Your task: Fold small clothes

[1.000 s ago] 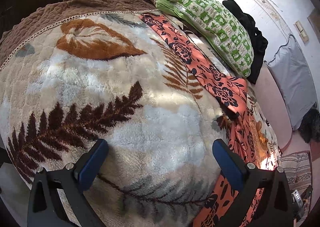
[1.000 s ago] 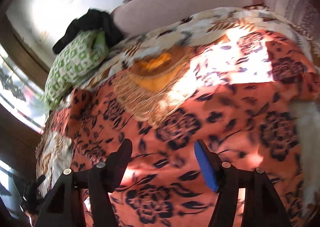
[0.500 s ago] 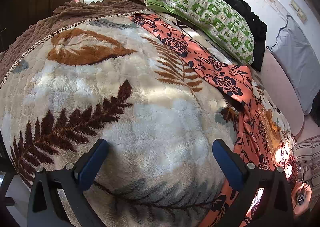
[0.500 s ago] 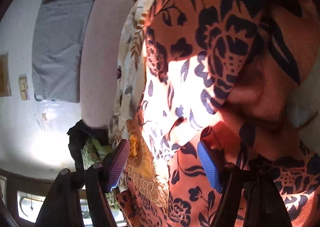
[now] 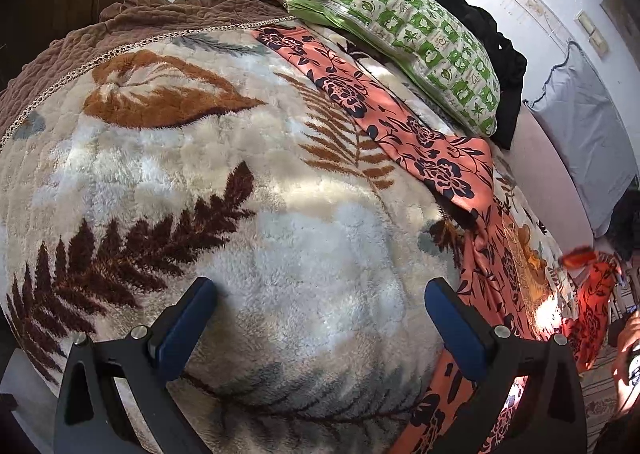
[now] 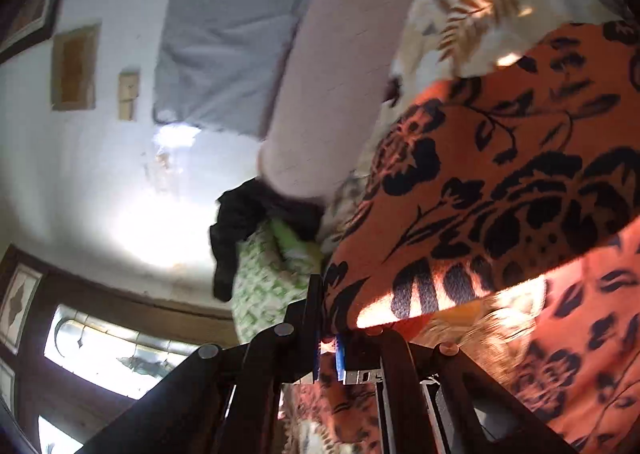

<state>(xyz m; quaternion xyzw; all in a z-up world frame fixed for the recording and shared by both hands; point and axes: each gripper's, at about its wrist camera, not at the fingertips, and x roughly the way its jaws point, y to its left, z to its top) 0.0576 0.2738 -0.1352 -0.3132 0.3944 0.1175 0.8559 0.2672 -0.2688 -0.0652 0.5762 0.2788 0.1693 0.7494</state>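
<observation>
Orange floral garment (image 5: 404, 121) is lying stretched in a long strip across the fleece blanket (image 5: 208, 189) on the bed, running from beside the green pillow (image 5: 404, 29) down over the near edge. The right gripper (image 6: 329, 350) is pinching a fold of that cloth, its jaws having just been closing on it, and is lifting an end. The left gripper (image 5: 320, 322) is hovering wide apart over bare blanket, gripping nothing. Judging by this, the first fold is starting; next, the lifted end likely needs carrying over flat cloth.
</observation>
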